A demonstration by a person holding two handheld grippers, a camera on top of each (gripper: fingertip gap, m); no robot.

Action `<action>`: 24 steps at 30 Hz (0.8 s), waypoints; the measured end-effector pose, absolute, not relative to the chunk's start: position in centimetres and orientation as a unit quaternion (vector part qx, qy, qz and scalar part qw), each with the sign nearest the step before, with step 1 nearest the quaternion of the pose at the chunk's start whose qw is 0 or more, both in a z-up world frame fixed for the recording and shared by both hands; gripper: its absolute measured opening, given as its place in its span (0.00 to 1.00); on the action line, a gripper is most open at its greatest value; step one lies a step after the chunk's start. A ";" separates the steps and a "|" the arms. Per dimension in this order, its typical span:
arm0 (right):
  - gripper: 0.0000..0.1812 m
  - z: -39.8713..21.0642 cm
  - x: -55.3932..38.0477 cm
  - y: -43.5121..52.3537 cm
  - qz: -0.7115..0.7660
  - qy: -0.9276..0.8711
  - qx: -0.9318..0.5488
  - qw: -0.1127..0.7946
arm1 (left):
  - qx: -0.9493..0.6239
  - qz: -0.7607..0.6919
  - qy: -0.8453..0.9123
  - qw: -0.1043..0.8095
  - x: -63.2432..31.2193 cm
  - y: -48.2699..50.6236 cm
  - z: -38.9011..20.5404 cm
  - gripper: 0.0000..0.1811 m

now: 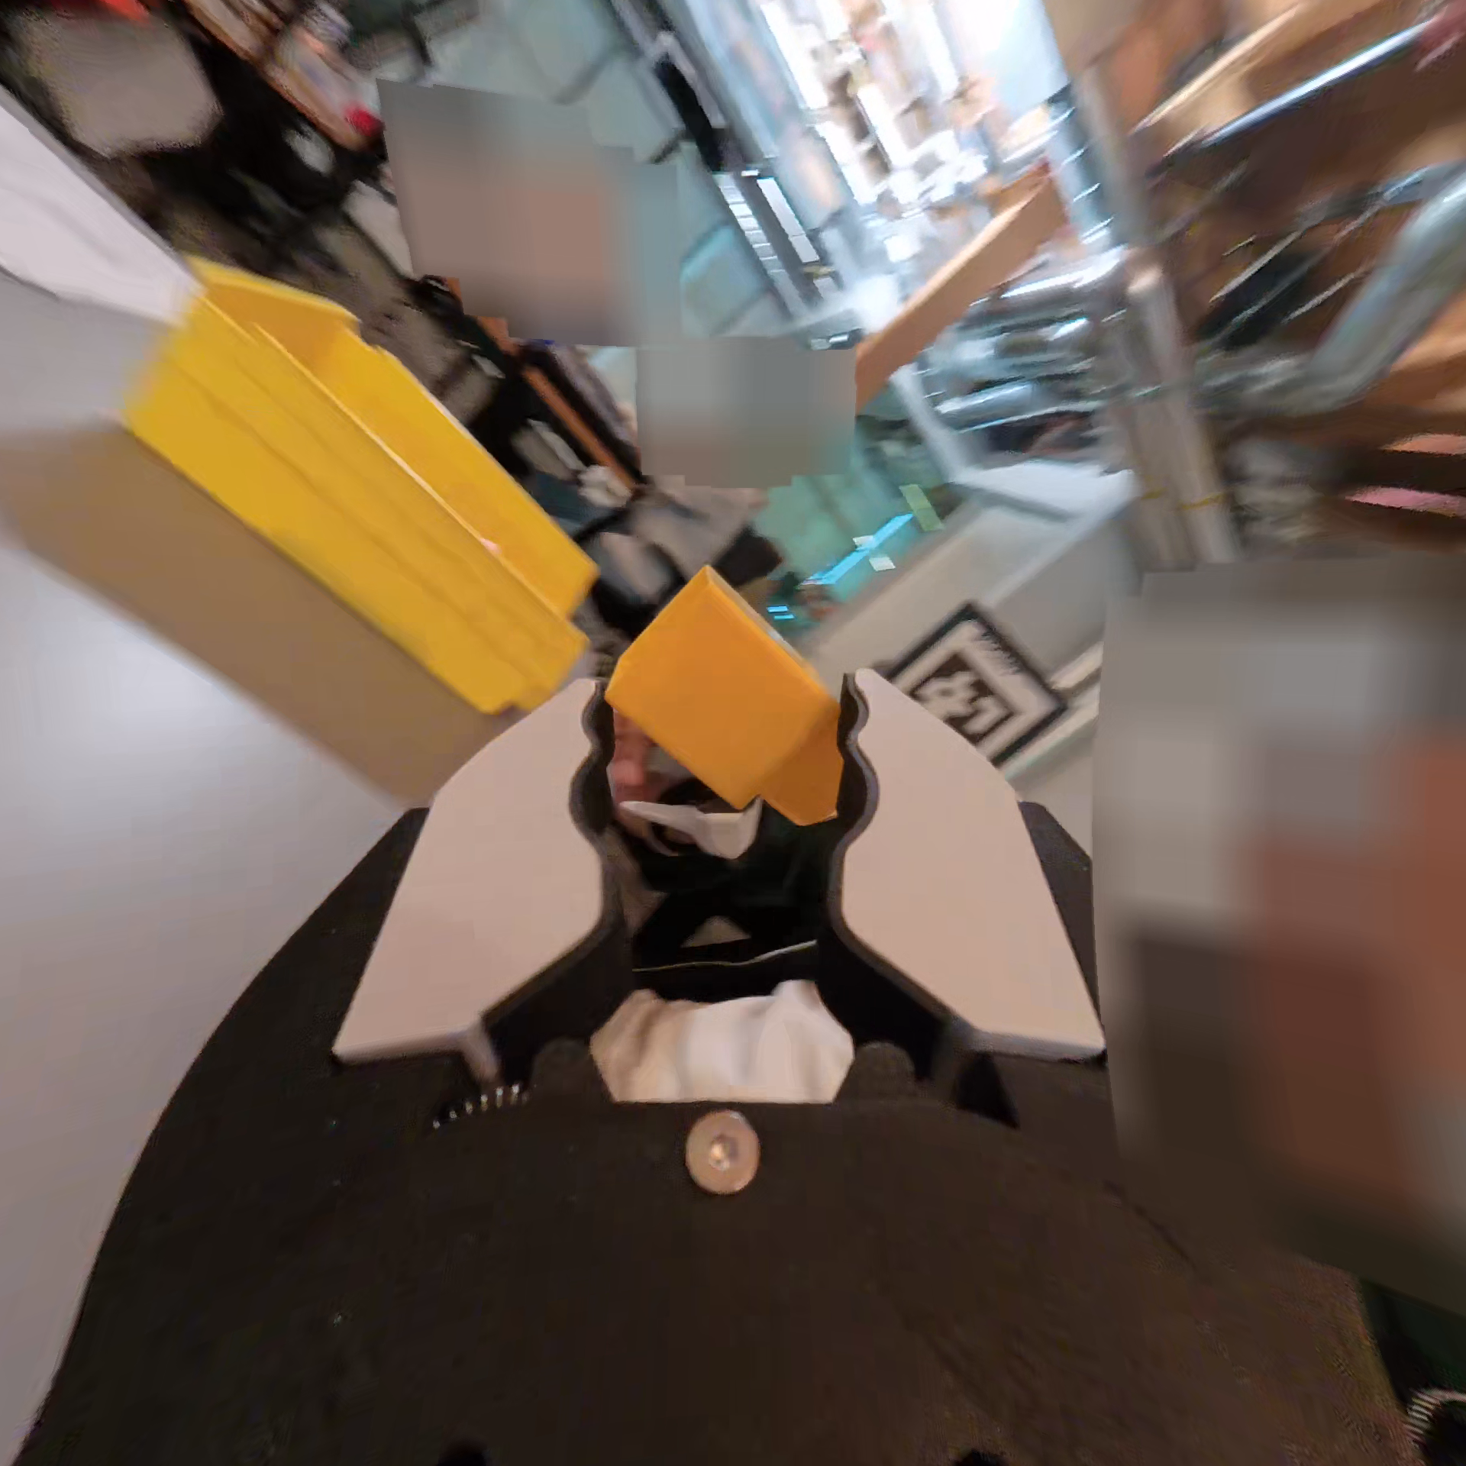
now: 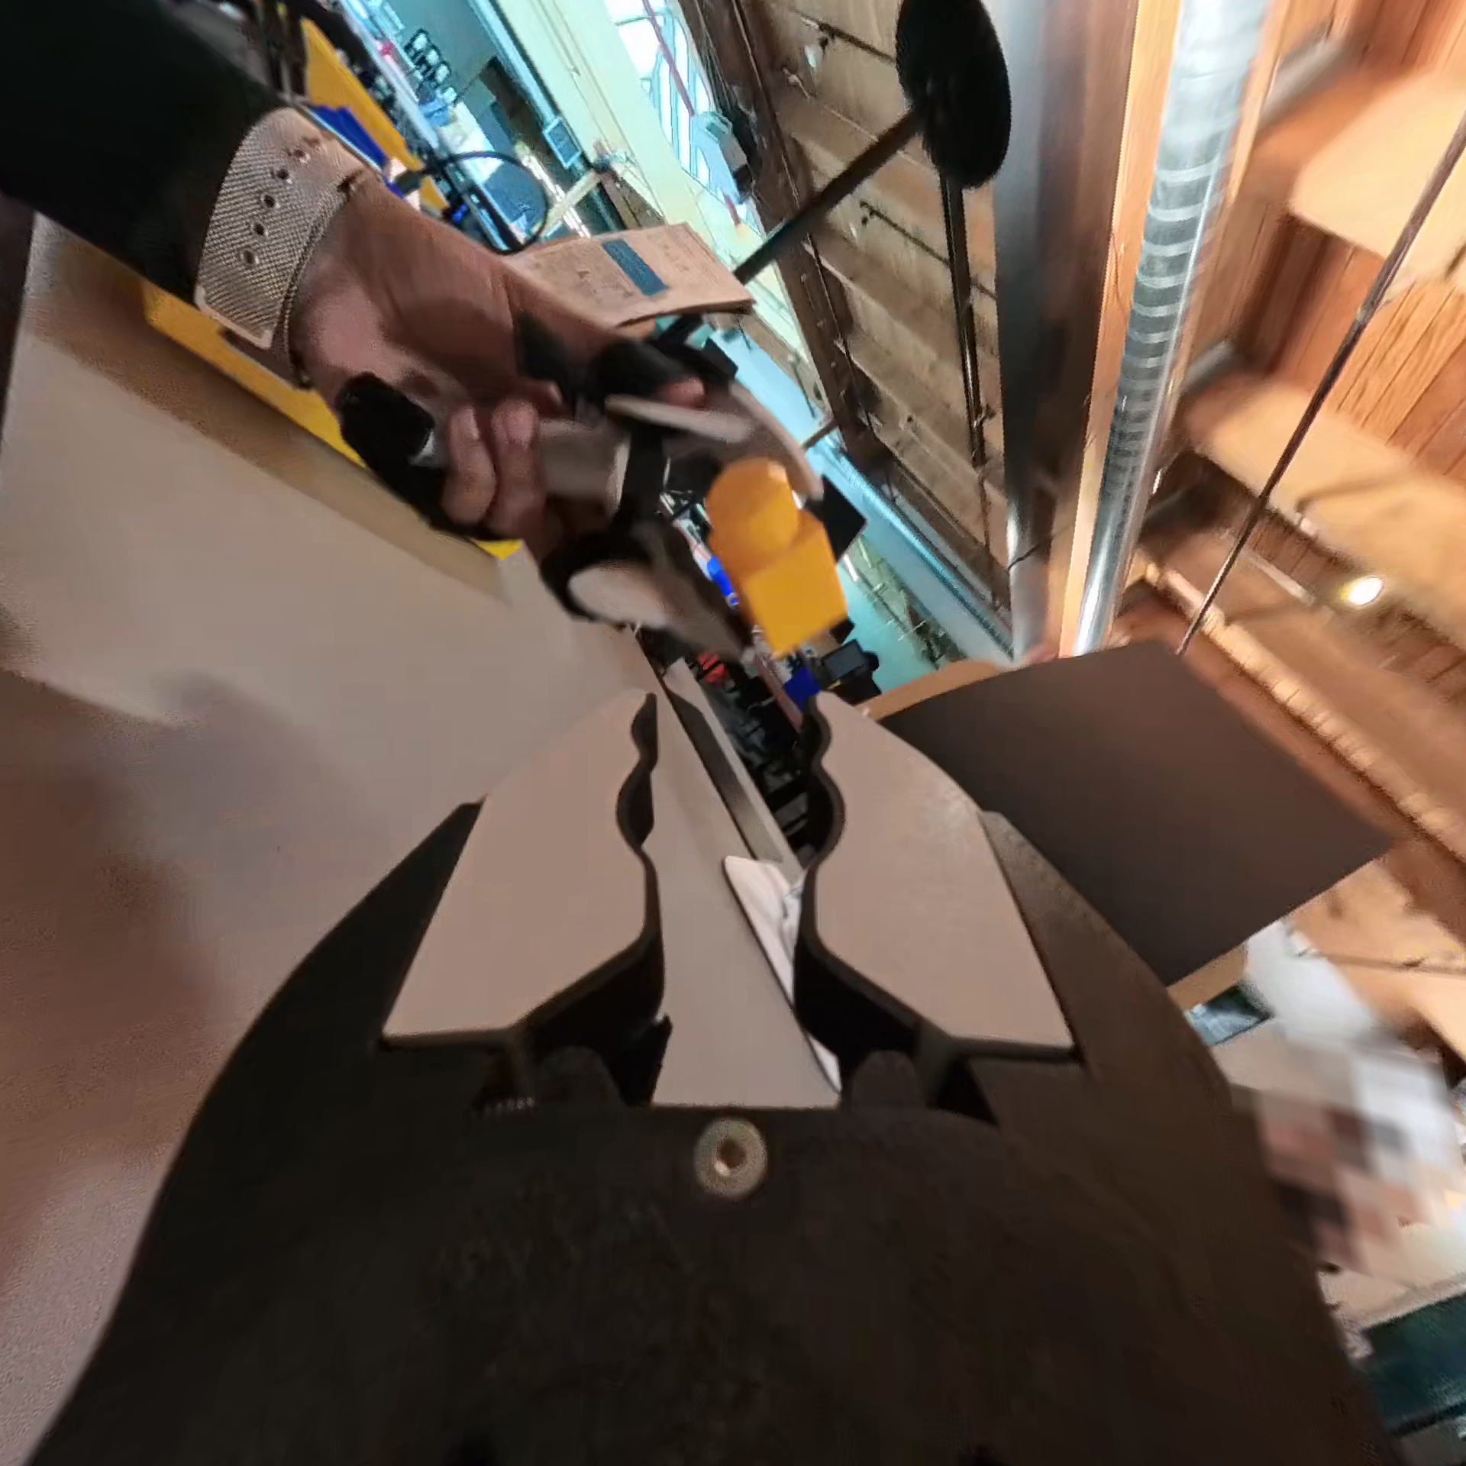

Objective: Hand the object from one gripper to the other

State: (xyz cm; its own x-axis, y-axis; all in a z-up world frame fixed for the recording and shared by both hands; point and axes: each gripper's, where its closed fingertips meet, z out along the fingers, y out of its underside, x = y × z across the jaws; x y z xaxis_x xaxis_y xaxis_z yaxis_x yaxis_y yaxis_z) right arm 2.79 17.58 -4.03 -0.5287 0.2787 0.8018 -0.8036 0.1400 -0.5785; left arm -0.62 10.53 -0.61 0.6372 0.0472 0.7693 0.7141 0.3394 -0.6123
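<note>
While the left gripper (image 1: 726, 730) grasps the orange plastic block with a round knob (image 1: 726, 698) in the air, the right gripper (image 2: 734, 714) is released and empty, near it; the handover is not yet done.

The orange block's (image 1: 726, 698) lower end hides behind a finger (image 1: 912, 833); shelving (image 1: 1269, 317) beyond — motion-blurred.

A pale table top (image 1: 159, 793) is seen at nine o'clock in the left wrist view. Yellow bins (image 1: 357, 492) are stacked on it toward ten o'clock, against its far edge, with a white box (image 1: 71, 230) just beyond them.
</note>
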 end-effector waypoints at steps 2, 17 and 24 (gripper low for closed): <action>0.20 -4.7 3.7 17.3 0.600 -0.610 0.248 0.454 | -0.484 -0.318 -0.368 0.728 0.0 13.3 -2.6 0.30; 0.16 -7.1 4.8 15.8 0.527 -0.606 0.329 0.497 | -0.472 -0.414 -0.396 0.670 2.4 18.4 -7.9 0.30; 0.15 -6.1 4.7 16.2 0.551 -0.607 0.306 0.484 | -0.484 -0.389 -0.382 0.684 2.4 18.3 -7.5 0.33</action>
